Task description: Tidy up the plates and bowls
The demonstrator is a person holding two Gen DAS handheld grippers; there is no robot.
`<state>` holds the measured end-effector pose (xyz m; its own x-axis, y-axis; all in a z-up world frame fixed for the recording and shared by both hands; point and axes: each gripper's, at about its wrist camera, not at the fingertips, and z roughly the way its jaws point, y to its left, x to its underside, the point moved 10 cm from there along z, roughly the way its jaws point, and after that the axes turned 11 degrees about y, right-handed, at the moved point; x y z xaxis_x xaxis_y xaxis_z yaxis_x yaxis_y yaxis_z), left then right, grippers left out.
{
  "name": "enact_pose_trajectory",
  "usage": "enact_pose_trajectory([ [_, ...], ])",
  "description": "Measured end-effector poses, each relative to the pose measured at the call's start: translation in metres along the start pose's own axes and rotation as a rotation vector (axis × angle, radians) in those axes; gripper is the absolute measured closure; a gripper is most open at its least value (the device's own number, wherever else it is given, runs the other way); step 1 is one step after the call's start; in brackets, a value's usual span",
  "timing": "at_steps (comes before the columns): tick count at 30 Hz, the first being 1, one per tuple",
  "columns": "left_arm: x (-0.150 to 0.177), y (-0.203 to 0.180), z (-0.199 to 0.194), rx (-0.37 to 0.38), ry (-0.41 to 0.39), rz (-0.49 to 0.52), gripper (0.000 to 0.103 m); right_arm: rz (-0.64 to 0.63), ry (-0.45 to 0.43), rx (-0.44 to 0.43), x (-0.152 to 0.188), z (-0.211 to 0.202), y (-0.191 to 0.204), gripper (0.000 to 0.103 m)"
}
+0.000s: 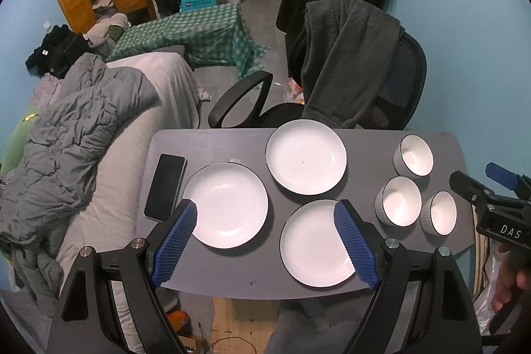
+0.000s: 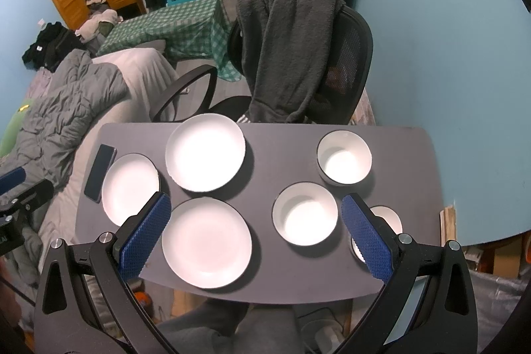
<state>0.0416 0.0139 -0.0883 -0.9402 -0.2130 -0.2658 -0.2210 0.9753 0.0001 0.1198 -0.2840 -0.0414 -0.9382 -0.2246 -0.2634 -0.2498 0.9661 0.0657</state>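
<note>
Three white plates lie on the small grey table [image 1: 232, 281]: a left plate [image 1: 229, 204] [image 2: 129, 188], a far plate [image 1: 306, 157] [image 2: 205, 152] and a near plate [image 1: 315, 244] [image 2: 206, 243]. Three white bowls stand to their right: a far bowl [image 1: 415, 155] [image 2: 344, 157], a middle bowl [image 1: 399, 200] [image 2: 305, 218] and a near-right bowl [image 1: 439, 216] [image 2: 386, 218], partly hidden in the right wrist view. My left gripper [image 1: 265, 211] hovers open above the left and near plates, holding nothing. My right gripper [image 2: 255, 203] is open above the near plate and middle bowl, empty.
A black phone [image 1: 166, 186] [image 2: 99, 173] lies at the table's left edge. An office chair [image 1: 381, 82] draped with a dark fleece stands behind the table. A bed with a grey duvet [image 1: 76, 135] is at the left. The right gripper's body [image 1: 491, 208] shows at the right edge.
</note>
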Motion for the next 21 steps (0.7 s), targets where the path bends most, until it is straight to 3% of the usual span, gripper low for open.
enact_pose_trajectory([
  [21,0.009,0.004,0.029,-0.036,0.067,0.016,0.017,-0.038,0.041,-0.034,0.001,0.023,0.013,0.002],
])
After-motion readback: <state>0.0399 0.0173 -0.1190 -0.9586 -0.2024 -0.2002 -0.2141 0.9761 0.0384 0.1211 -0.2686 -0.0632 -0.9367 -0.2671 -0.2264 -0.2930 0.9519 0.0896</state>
